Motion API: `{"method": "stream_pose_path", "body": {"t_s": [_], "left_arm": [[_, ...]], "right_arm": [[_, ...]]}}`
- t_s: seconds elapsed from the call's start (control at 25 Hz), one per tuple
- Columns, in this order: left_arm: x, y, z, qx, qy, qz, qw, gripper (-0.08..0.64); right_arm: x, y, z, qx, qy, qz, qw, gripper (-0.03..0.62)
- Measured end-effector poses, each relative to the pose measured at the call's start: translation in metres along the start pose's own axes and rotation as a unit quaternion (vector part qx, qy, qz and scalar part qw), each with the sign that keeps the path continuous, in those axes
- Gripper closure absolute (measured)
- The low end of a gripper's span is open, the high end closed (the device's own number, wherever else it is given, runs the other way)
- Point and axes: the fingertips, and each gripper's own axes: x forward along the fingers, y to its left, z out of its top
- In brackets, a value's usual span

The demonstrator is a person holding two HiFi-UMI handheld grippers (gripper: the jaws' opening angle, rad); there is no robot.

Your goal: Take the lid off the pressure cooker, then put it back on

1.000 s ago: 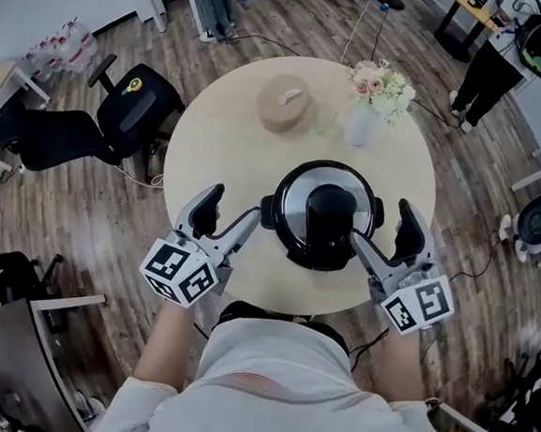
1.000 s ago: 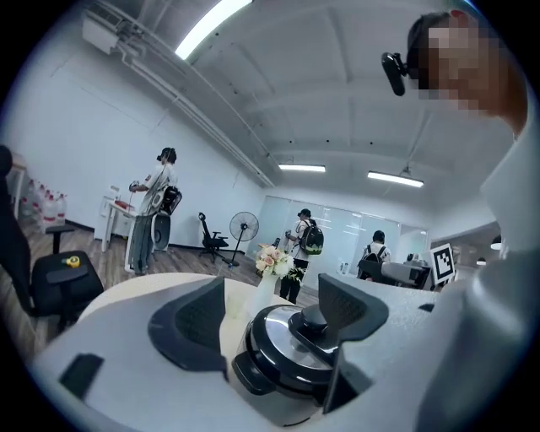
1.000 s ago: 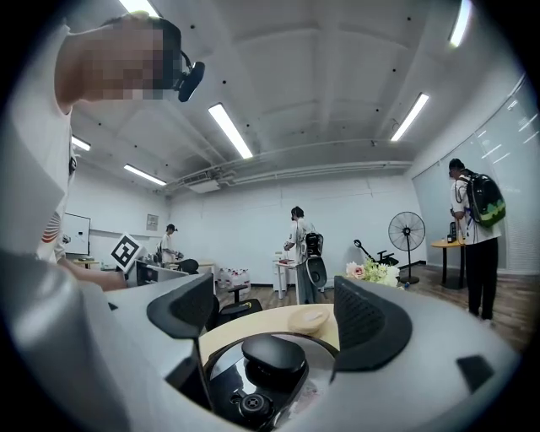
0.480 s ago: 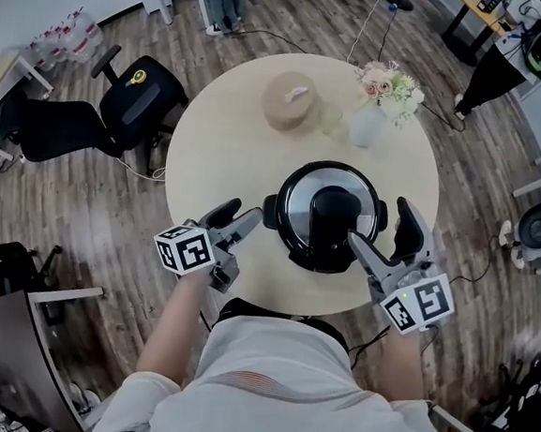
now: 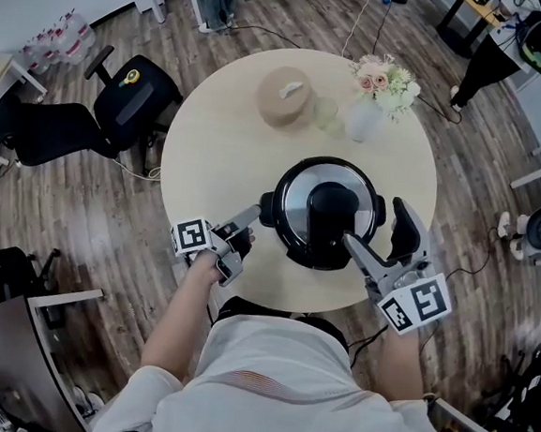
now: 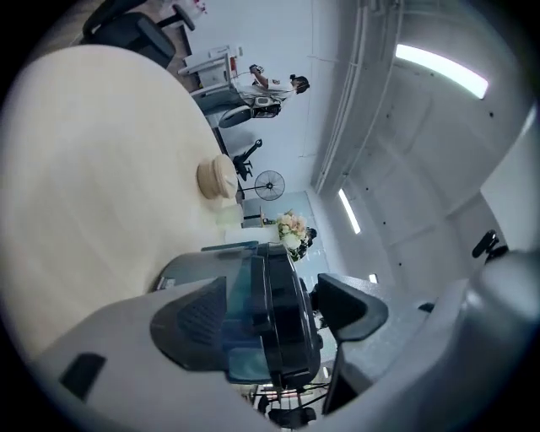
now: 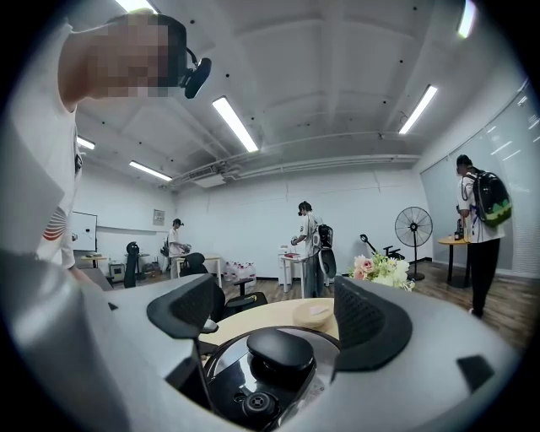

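Pressure cooker [image 5: 322, 215] sits on the table [image 5: 220, 149] toward its near edge, lid [image 5: 296, 196] on. Left tool [image 5: 249, 229] is rolled sideways, jaws apart and straddling the cooker's left edge, no clamp visible. Right tool [image 5: 373, 221] is at the cooker's near right side, jaws apart, nothing gripped, lid's black knob [image 7: 280, 348] showing beyond them. Flower vase [image 5: 364, 115] and round tan box [image 5: 285, 99] stand near the far edge.

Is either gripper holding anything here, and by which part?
Right gripper: nothing, jaws apart. Left gripper straddles the left side handle of the pressure cooker; whether it grips cannot be told.
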Motion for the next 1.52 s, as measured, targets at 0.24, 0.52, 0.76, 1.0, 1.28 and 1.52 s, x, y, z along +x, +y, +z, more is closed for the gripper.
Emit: {"method": "stream_pose_path", "body": {"t_s": [0.24, 0.52, 0.76, 1.0, 1.28, 1.52], "left_arm": [[0.009, 0.007, -0.01, -0.061, 0.007, -0.026, 0.9978, 0.245], [0.011, 0.01, -0.017, -0.112, 0.015, -0.054, 0.9921, 0.393], [0.013, 0.009, -0.017, -0.121, 0.014, -0.058, 0.9909, 0.499], [0.012, 0.008, -0.017, -0.116, 0.018, -0.055, 0.9916, 0.5], [0.012, 0.009, -0.018, -0.125, 0.013, -0.06, 0.9903, 0.5], [0.012, 0.009, -0.017, -0.123, 0.013, -0.056, 0.9907, 0.5]], "right_arm": [[-0.003, 0.001, -0.001, 0.0, 0.002, -0.002, 1.0, 0.144], [0.0, 0.006, -0.004, -0.001, 0.007, 0.004, 1.0, 0.144], [0.001, 0.006, -0.006, 0.0, 0.015, 0.006, 1.0, 0.144], [0.013, 0.002, -0.012, -0.014, 0.086, 0.035, 0.996, 0.144], [0.038, 0.022, -0.042, -0.126, 0.254, 0.169, 0.944, 0.144], [0.055, 0.019, -0.08, -0.201, 0.37, 0.244, 0.873, 0.144]]}}
